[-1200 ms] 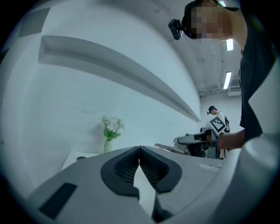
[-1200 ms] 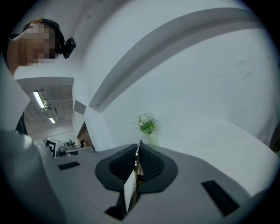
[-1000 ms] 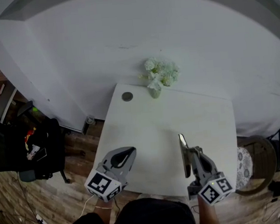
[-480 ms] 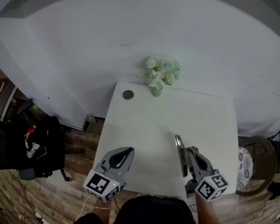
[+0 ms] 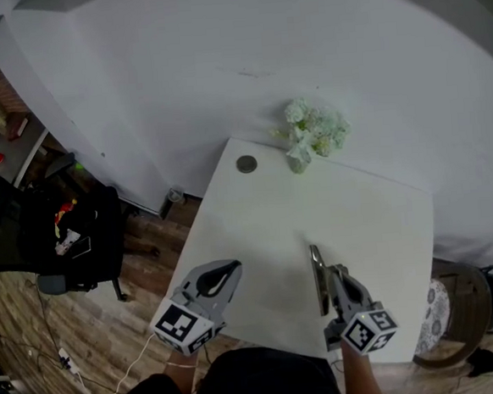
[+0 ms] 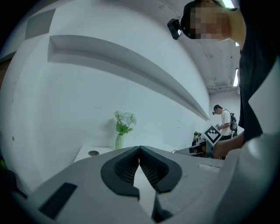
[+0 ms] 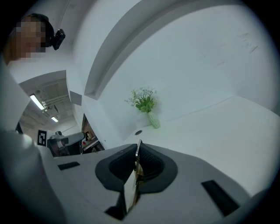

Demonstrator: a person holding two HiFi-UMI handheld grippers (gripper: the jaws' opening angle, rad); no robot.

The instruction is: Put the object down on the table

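- Barely shifted since a second ago, the left gripper [image 5: 229, 271] hovers over the near-left edge of the white worktop [image 5: 367, 216], jaws together with nothing between them.
- Right gripper [image 5: 328, 281] has sunk toward the worktop, jaws clamped on the near end of a thin flat object [image 5: 317, 267], held on edge above the worktop's near middle.
- The object looks light, stiff and glossy, so probably slippery; pinching its flat faces suits it.
- Its long axis runs away from the person, toward the flower vase [image 5: 299, 158].
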